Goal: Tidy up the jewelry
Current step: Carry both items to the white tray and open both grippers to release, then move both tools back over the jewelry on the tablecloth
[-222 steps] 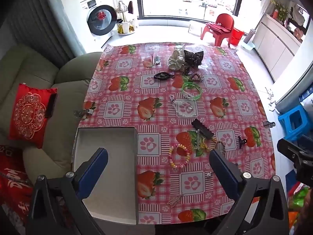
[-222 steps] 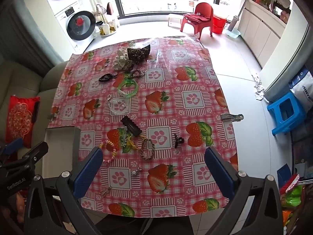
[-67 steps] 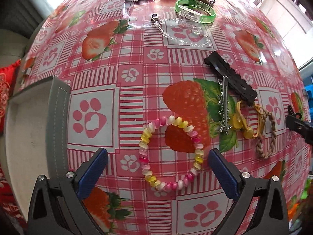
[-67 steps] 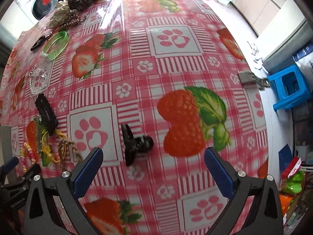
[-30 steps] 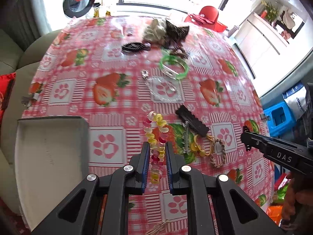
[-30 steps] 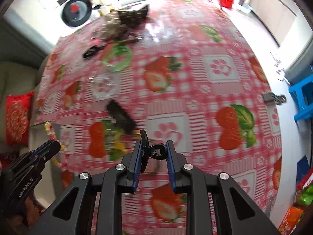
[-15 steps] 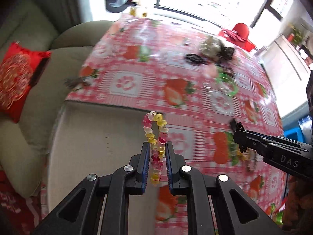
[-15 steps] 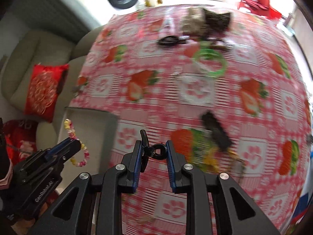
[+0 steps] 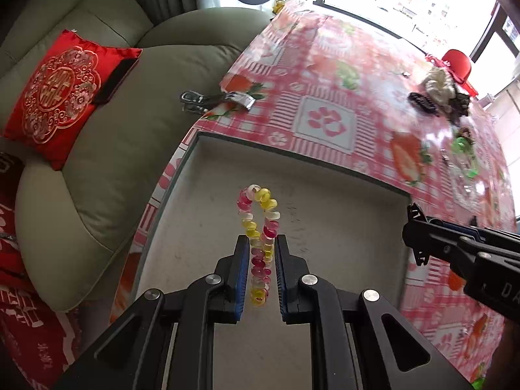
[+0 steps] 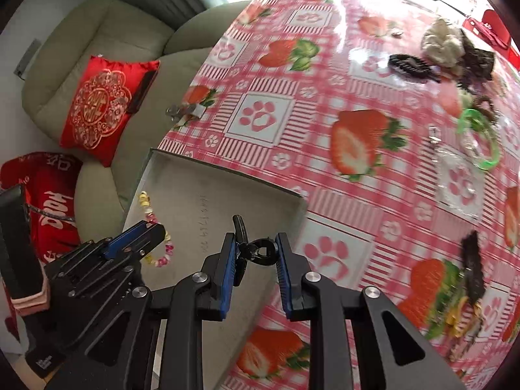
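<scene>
Both tongs are gripping something above the grey tray (image 9: 341, 201) at the bench's edge beside the sofa (image 9: 123, 123). I am pinching the beaded bracelet (image 9: 260, 227) in my left tongs (image 9: 259, 260), nearly closed, its loop sticking out past the tips over the tray floor. I am clamping the small black hair clip (image 10: 256, 250) in my right tongs (image 10: 255, 260), narrowly parted, over the tray's right side near its wall.

Far jewelry pile (image 9: 448, 97) blurred, perhaps scrunchies, yellow tangle (image 10: 461, 318) smeared, red chair (image 10: 497, 29) cut off by edge.
</scene>
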{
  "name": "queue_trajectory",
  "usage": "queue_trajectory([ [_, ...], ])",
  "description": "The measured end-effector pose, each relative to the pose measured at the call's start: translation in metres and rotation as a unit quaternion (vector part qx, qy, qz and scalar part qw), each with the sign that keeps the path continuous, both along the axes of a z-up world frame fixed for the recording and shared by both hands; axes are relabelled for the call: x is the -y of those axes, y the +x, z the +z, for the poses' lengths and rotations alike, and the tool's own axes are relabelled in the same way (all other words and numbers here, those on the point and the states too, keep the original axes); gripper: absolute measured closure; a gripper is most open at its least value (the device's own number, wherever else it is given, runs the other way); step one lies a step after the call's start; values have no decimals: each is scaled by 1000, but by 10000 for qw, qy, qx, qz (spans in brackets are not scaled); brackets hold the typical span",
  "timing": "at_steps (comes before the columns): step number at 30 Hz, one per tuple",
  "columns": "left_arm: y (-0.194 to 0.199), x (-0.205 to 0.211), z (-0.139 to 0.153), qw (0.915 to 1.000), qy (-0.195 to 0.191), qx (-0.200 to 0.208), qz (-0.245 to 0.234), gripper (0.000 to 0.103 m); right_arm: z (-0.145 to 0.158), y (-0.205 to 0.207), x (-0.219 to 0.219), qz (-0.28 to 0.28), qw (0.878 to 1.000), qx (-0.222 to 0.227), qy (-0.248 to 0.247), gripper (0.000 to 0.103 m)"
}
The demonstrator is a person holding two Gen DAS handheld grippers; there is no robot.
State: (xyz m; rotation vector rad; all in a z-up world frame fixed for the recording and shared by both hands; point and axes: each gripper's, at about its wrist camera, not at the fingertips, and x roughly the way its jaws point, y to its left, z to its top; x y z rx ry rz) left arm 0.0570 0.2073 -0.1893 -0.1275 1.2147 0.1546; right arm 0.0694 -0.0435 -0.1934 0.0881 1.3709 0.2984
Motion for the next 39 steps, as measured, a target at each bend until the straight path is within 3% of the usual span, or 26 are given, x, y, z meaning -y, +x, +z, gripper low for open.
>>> queue_trajectory([
  [7,14,-9,-25,9996,115,-244,55,81,-33,18,-20,110,9996,-222,-147,77],
  [13,16,-11,-31,9997,174,-176,-53,79,-48,25,-30,195,9987,-265,-380,77],
  [14,17,-11,-31,9996,237,-176,-46,66,-51,25,-31,196,9985,-287,-418,77],
  [15,17,-11,-31,9993,318,-171,-30,43,-54,26,-31,203,9983,-311,-456,76],
  [16,17,-12,-31,9990,404,-184,47,36,-54,26,-33,215,9983,-274,-474,76],
  [22,16,-16,-33,9989,384,-202,149,35,-56,26,-40,311,9976,-192,-589,73],
  [26,16,-15,-31,9987,431,-253,132,35,-55,27,-40,272,9986,-233,-382,48],
  [35,6,-12,-19,9977,614,-192,232,34,-20,20,-26,2,9998,-61,181,39],
  [37,3,-8,-17,9976,634,-199,219,6,-9,18,-22,-60,9997,18,247,39],
  [39,-2,-4,-12,9974,681,-92,215,0,2,12,-16,-135,9996,94,227,39],
])
